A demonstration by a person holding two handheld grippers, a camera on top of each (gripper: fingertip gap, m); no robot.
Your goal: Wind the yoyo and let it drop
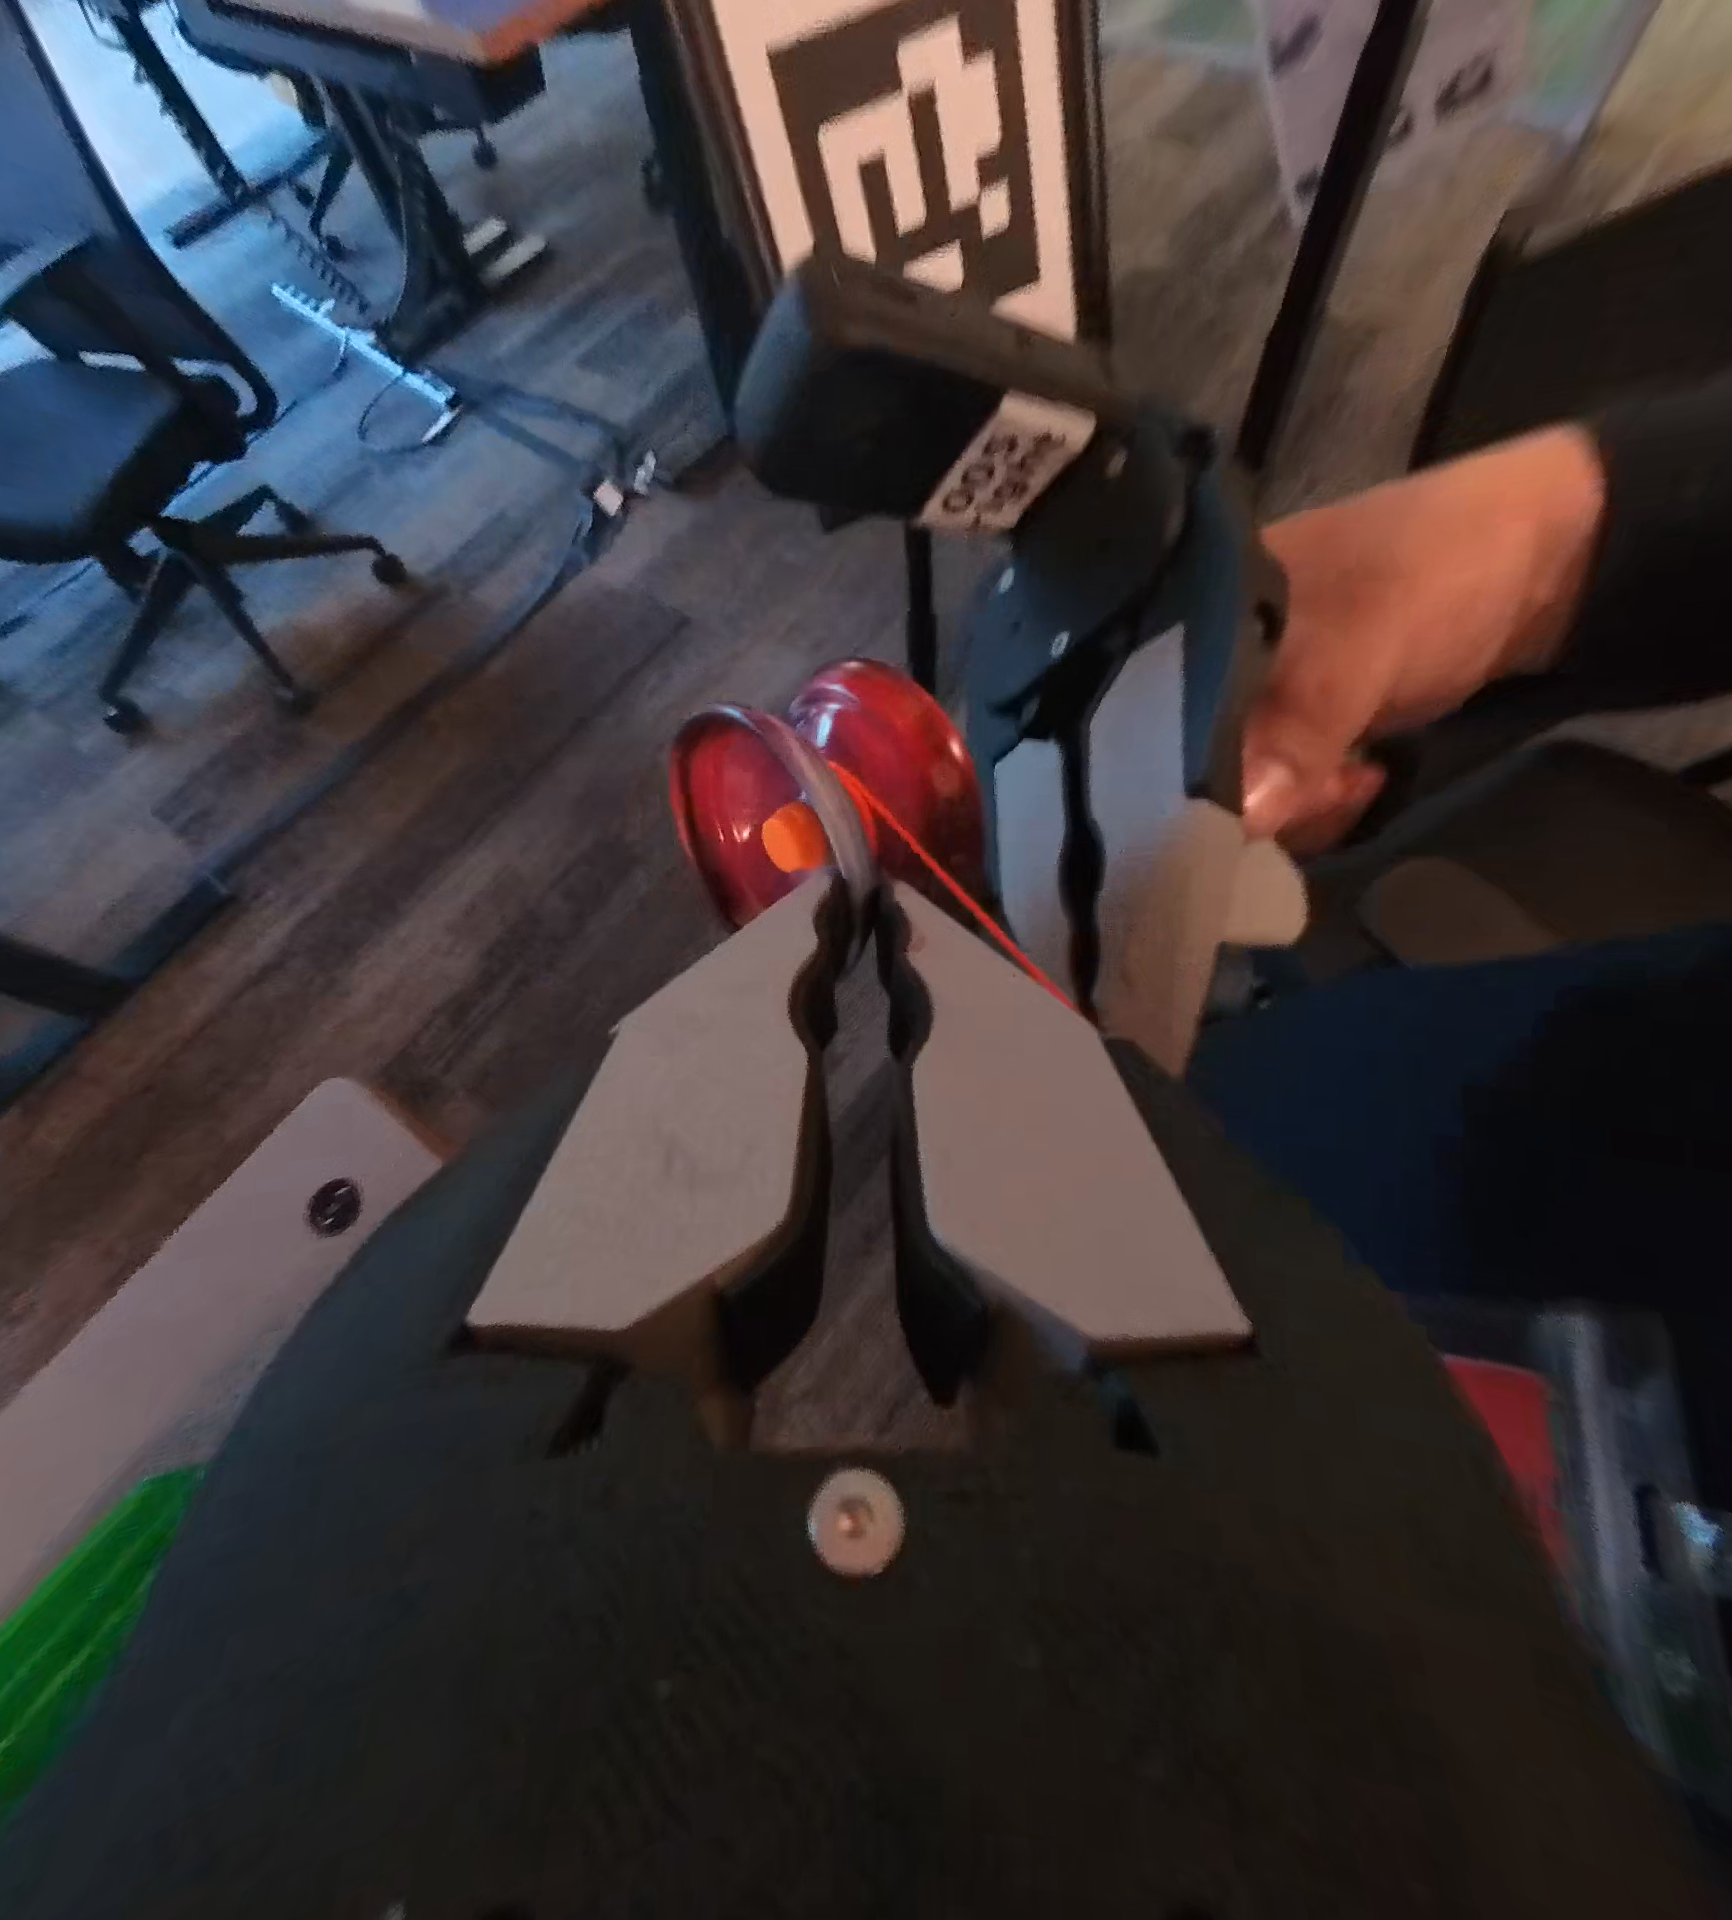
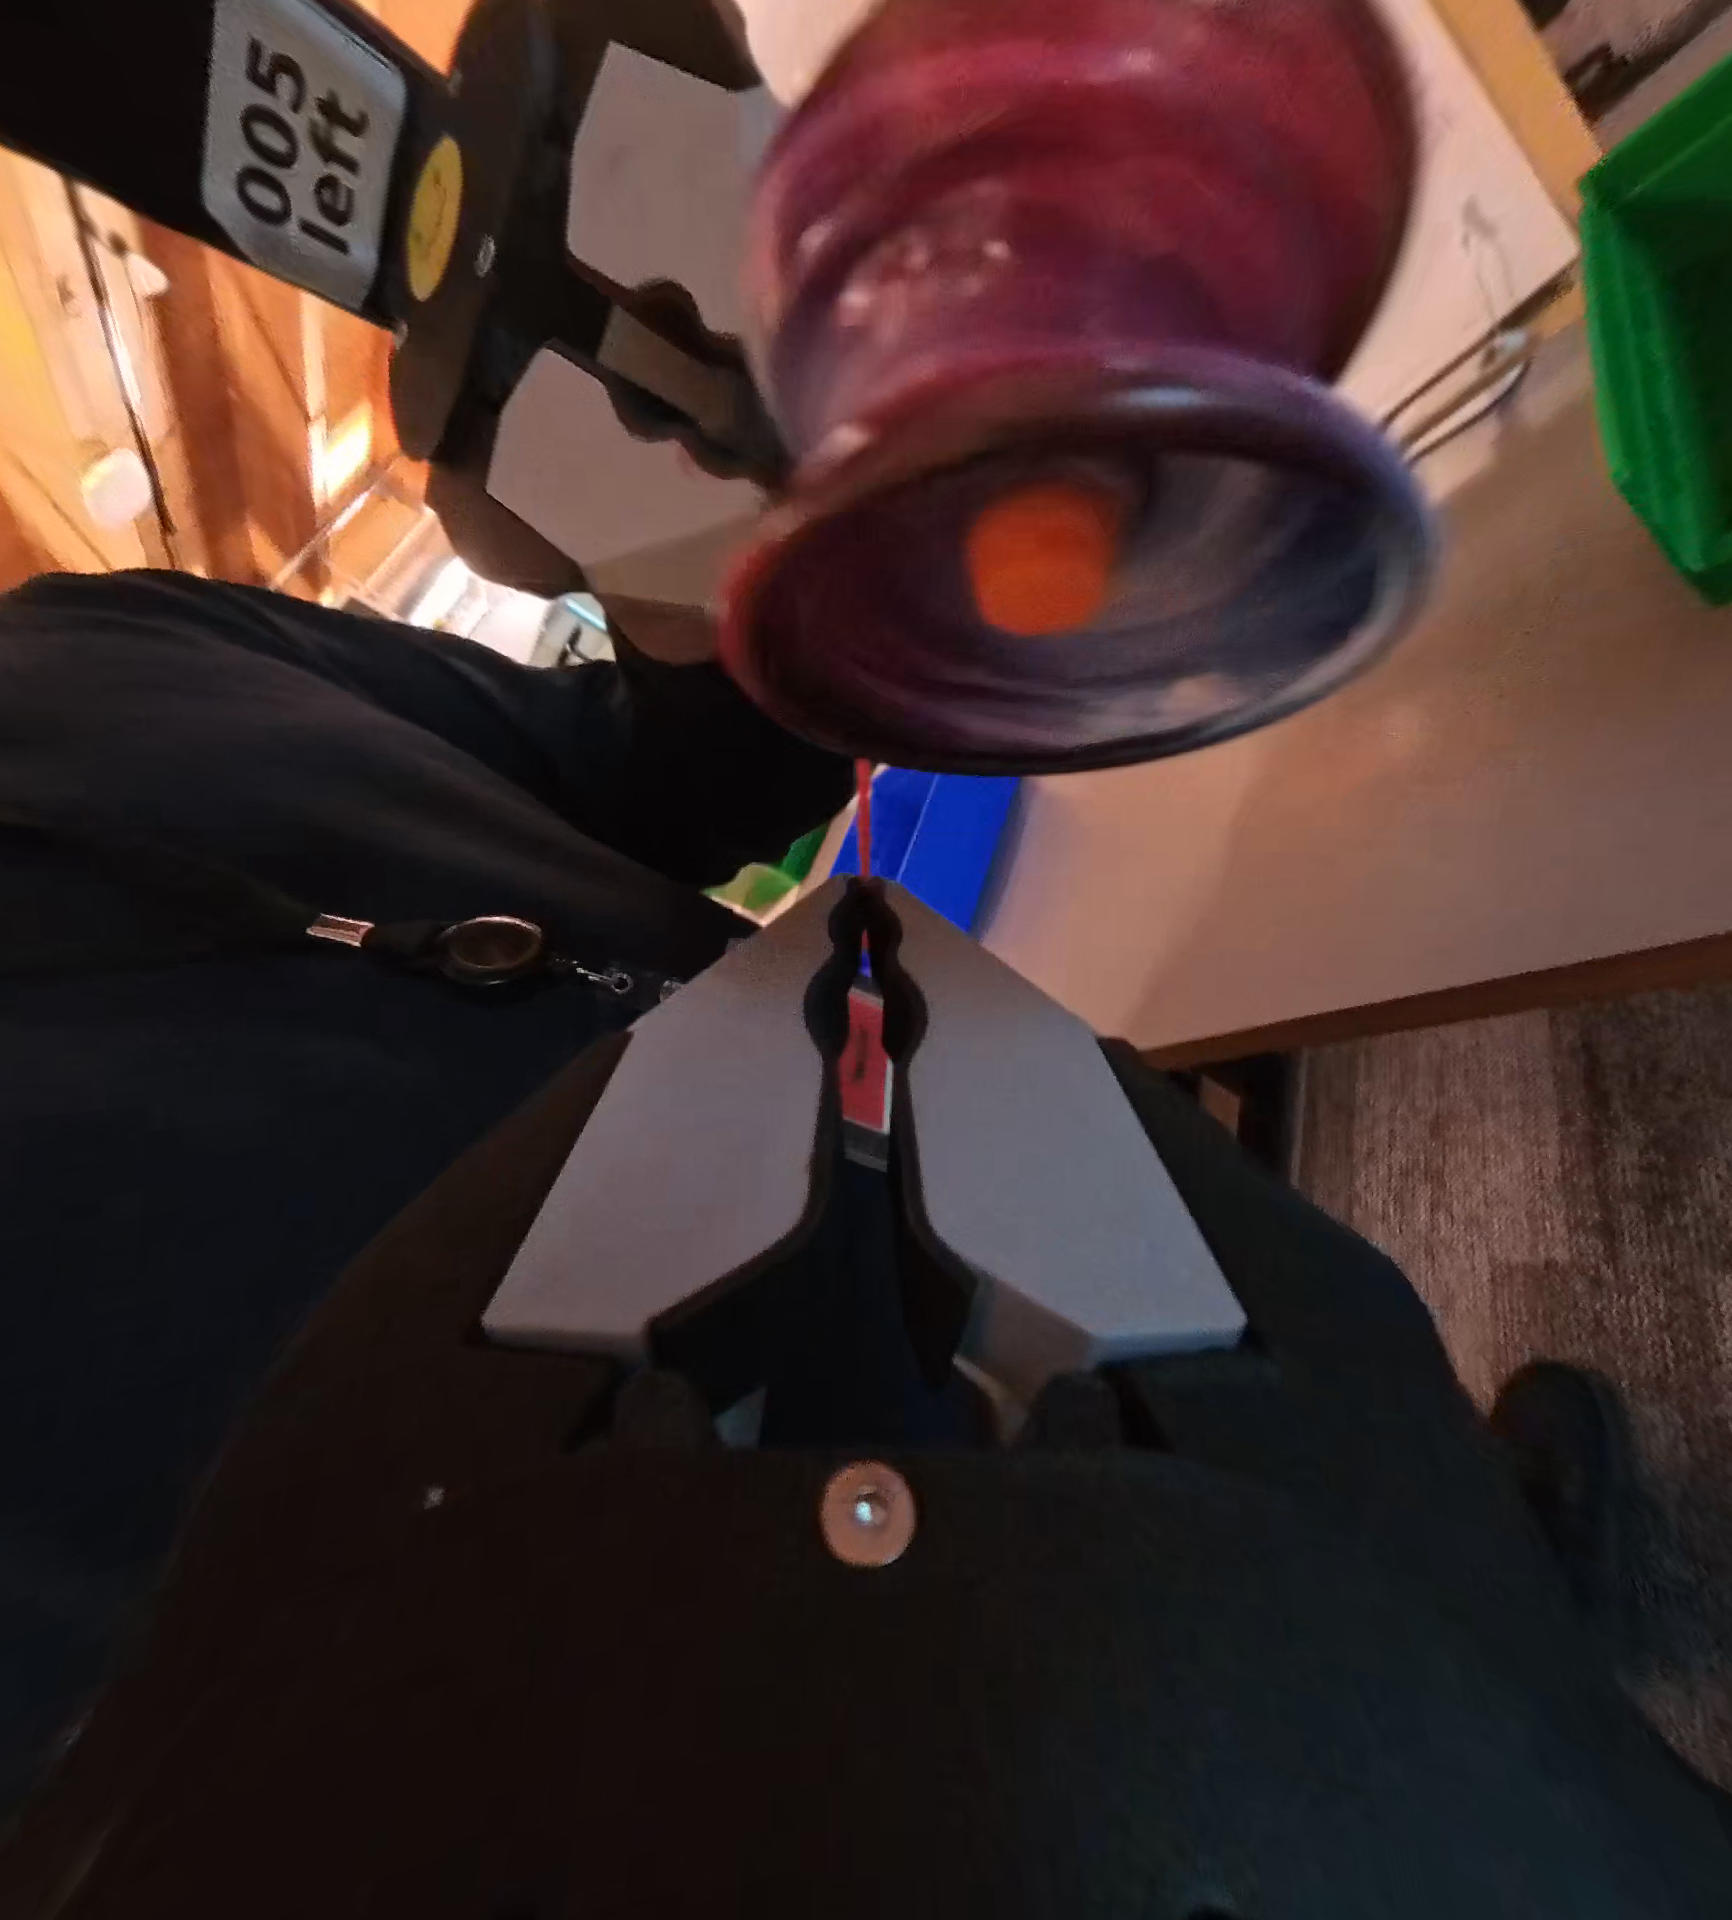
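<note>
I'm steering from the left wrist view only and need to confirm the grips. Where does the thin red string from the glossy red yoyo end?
Observer: The red string runs into the closed fingertips of the right gripper, which pinch it.
Operator: What lies behind the yoyo on that side?
Observer: A pale tabletop with a green plastic bin on it.
Operator: How does my gripper look from there?
Observer: The left gripper nips the rim of the glossy red yoyo.

My left hand-held gripper [image 1: 854, 904] and right hand-held gripper [image 2: 864, 894] have black bodies, grey angular plates, wavy black fingers and one silver screw [image 1: 855, 1527] each. I wear dark sleeves [image 1: 1714, 520].
</note>
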